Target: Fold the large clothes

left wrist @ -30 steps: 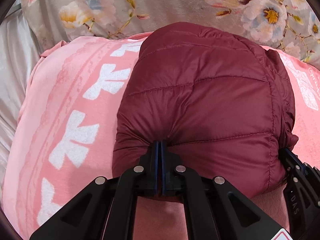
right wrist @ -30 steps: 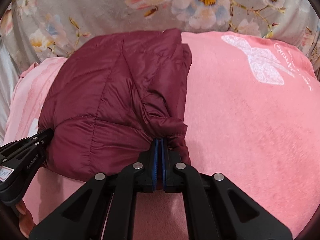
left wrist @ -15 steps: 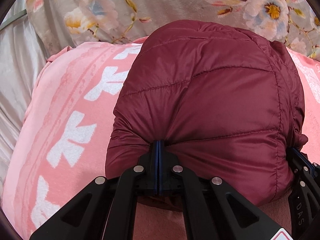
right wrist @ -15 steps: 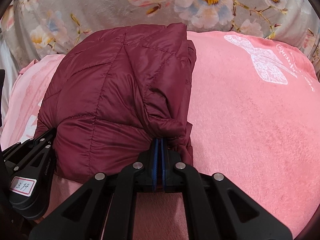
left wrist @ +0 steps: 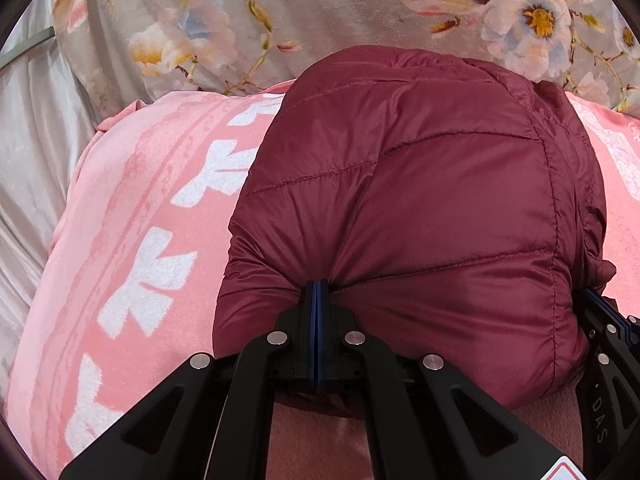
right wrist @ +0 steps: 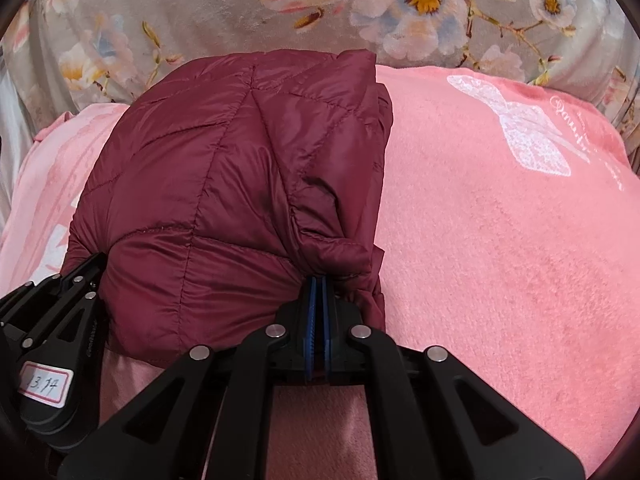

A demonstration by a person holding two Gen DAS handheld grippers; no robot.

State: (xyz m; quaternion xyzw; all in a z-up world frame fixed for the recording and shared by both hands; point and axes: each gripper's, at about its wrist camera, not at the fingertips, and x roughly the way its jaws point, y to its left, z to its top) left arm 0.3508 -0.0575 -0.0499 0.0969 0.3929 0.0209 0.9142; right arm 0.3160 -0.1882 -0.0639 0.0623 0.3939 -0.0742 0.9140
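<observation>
At the far left a pale satin sheet (left wrist: 28, 168) hangs in folds beside the pink blanket (left wrist: 132, 216), whose edge carries a row of white bow prints (left wrist: 150, 280). The maroon quilted jacket (left wrist: 420, 208) lies bunched in a puffy mound on that blanket, filling the middle of the left wrist view and hiding the blanket behind it. The left gripper (left wrist: 316, 292) is clamped on the jacket's near hem, its blue pads pressed together with fabric puckering around them. The right gripper (right wrist: 318, 286) pinches the hem at the jacket's right corner in the same way, jaws closed on cloth. To the right the blanket runs bare up to a white butterfly print (right wrist: 520, 128). A grey floral cover (right wrist: 420, 4) spans the back.
</observation>
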